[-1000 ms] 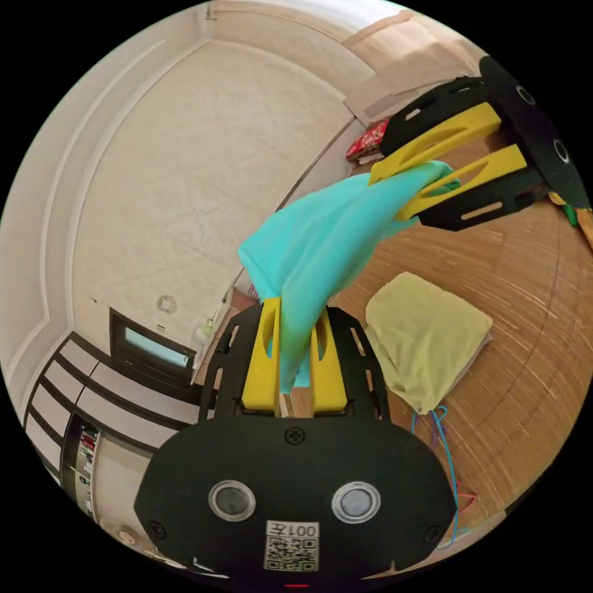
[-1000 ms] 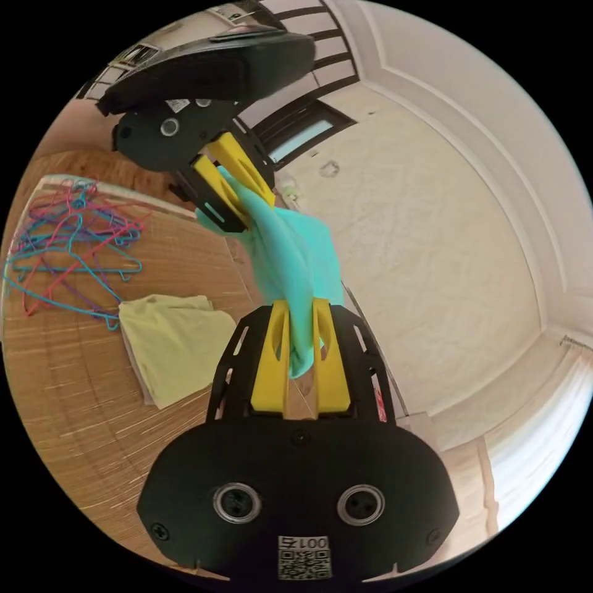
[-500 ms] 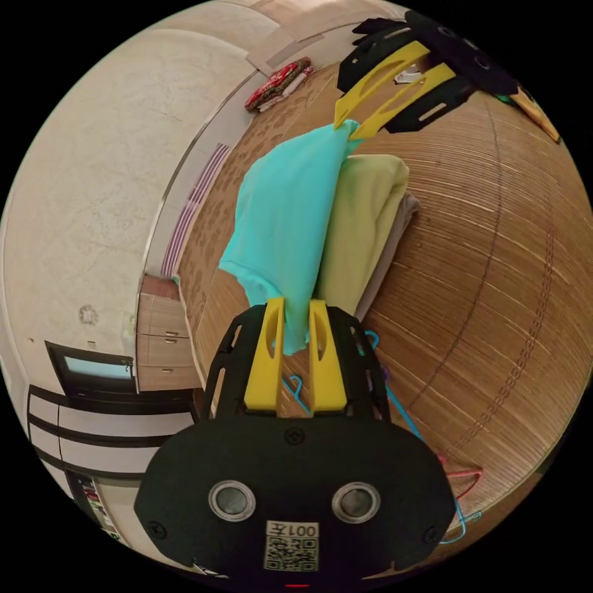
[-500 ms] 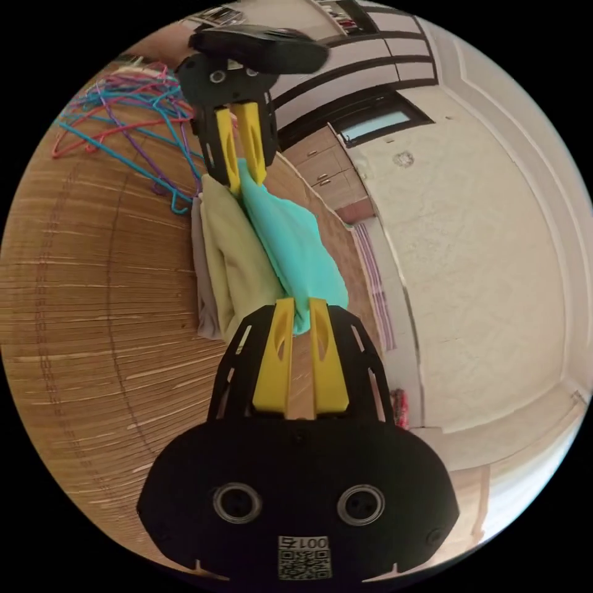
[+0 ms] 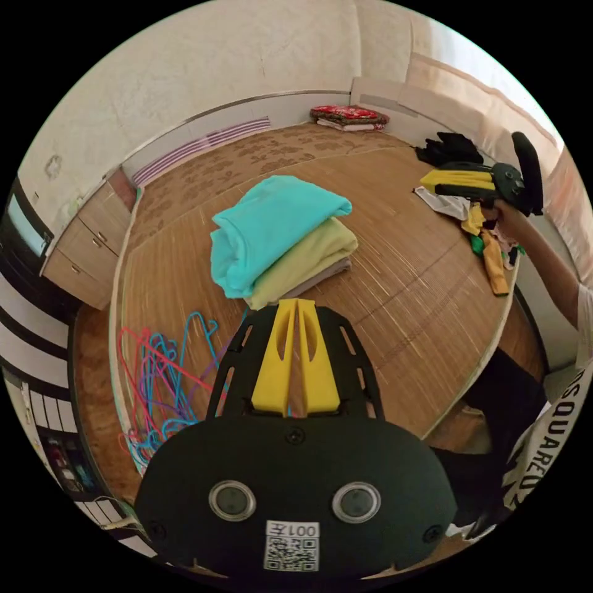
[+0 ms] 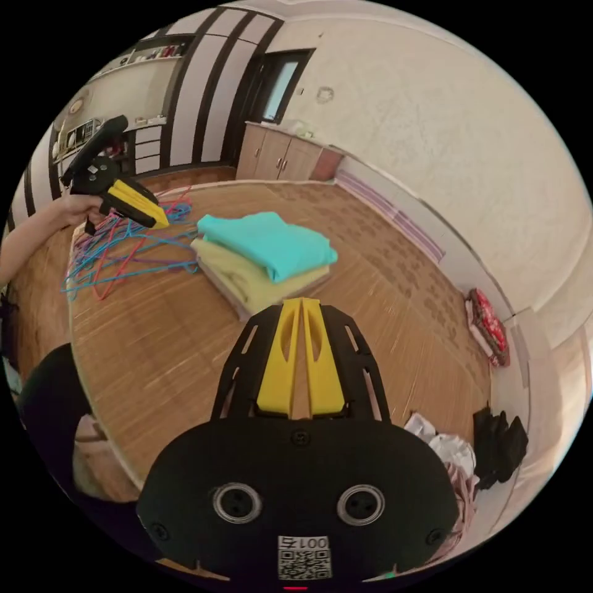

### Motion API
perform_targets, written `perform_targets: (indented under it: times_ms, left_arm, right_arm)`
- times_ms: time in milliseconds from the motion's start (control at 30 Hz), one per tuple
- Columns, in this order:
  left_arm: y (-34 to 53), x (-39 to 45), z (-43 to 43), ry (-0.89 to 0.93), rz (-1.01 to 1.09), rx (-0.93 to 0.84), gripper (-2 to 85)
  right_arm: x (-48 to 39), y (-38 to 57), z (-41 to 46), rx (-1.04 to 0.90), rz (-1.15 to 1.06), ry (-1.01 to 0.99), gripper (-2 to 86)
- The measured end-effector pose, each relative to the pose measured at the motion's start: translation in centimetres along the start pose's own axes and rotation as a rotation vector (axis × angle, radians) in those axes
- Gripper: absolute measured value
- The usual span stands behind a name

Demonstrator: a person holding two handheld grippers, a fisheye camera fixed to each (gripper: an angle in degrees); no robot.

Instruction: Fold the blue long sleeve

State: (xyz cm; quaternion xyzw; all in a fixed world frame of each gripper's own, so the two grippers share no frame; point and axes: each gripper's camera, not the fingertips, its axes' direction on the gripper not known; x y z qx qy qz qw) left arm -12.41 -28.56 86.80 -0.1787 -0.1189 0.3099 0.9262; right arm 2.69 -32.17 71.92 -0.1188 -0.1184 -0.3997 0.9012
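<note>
So compared with half a second back, the blue long sleeve [image 5: 272, 228] is no longer being pinched by either tool; it's been let go and is now lying folded on top of the stack, directly on the yellow-green folded garment [image 5: 306, 262], with a pale grey piece [image 5: 324, 278] peeking out underneath. Both tools have been pulled away from the pile.

The blue long sleeve is being seen as a soft, thick rectangle with rounded fold edges, a bit rumpled at one end. The surface it's all sitting on is a woven bamboo-style mat [image 5: 401, 290], ribbed with fine lines, and thin wire hangers [image 5: 160, 377] in pink, blue and purple are tangled near the pile. A heap of unfolded clothes [image 5: 482, 228] is lying well apart at the mat's far edge.

The left tool [image 5: 298, 304] is being held with its yellow jaws pressed together at the tips, nothing between them. Same for the right tool [image 6: 301, 302]: jaws closed, empty, hovering near the stack without touching it
</note>
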Motion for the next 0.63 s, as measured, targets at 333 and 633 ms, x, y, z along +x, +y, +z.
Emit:
perform_targets:
  times_ms: [333,633]
  left_arm:
    - [6.1,12.8,2.0,0.006,-0.043,-0.378,-1.0]
    - [6.3,27.1,1.6,-0.133,0.019,-0.160,-1.0]
  right_arm:
    - [-0.2,22.8,-2.4,-0.493,0.243,-0.212,0.1]
    - [5.3,38.7,-12.9,-0.321,0.711,0.035,0.2]
